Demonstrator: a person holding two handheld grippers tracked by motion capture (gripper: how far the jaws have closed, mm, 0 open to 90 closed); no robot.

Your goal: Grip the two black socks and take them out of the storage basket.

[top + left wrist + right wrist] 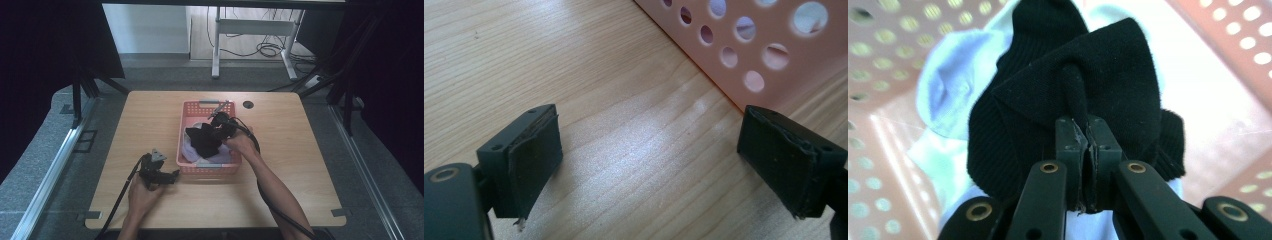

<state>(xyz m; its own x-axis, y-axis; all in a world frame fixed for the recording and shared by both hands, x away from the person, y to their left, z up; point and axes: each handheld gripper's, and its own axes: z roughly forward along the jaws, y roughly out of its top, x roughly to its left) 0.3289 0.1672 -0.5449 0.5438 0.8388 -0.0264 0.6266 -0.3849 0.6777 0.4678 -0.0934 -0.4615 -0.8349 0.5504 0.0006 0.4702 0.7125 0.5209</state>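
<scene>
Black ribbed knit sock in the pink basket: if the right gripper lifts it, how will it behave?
Probably floppy: the black ribbed knit sock bunches into a fold where the right gripper pinches it, so the rest should dangle. Likely light, being thin fabric. The rib texture suggests it won't slip easily from the shut jaws, though it may drag the pale blue cloth beneath it in the pink perforated plastic basket.

Light wooden table (150, 120), pink perforated basket (188, 120) standing on it, left tool (159, 172) resting beside the basket
</scene>
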